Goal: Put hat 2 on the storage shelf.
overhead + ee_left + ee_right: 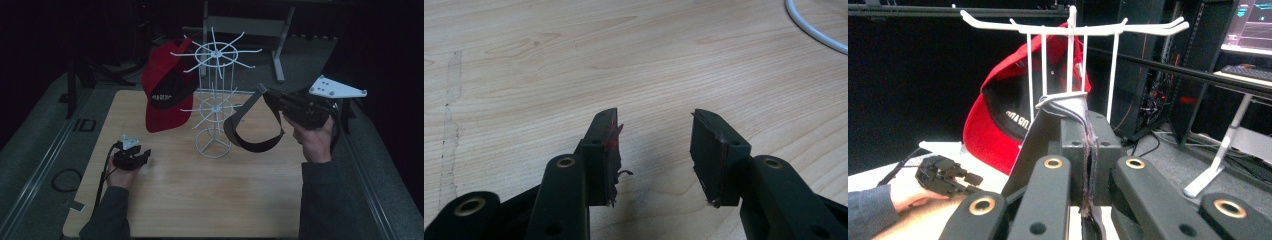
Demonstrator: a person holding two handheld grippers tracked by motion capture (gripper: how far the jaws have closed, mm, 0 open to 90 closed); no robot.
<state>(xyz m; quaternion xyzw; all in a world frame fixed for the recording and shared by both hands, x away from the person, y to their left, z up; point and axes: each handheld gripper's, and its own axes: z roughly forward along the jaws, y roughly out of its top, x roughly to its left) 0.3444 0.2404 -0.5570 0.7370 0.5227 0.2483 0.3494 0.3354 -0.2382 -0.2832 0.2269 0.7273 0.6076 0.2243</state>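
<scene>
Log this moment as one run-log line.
right tool: shut on black visor, raised beside white rack | left tool: open, empty, on table | red cap: hanging on rack

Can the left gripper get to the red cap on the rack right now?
Probably yes. The left gripper rests open and empty on the table, and the red cap hangs on the near-left side of the white rack. Only bare wood lies between them, though the hand must lift.

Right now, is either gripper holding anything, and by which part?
The right gripper is shut on the black visor, pinching its strap end. The left gripper is open over the table, holding nothing.
</scene>
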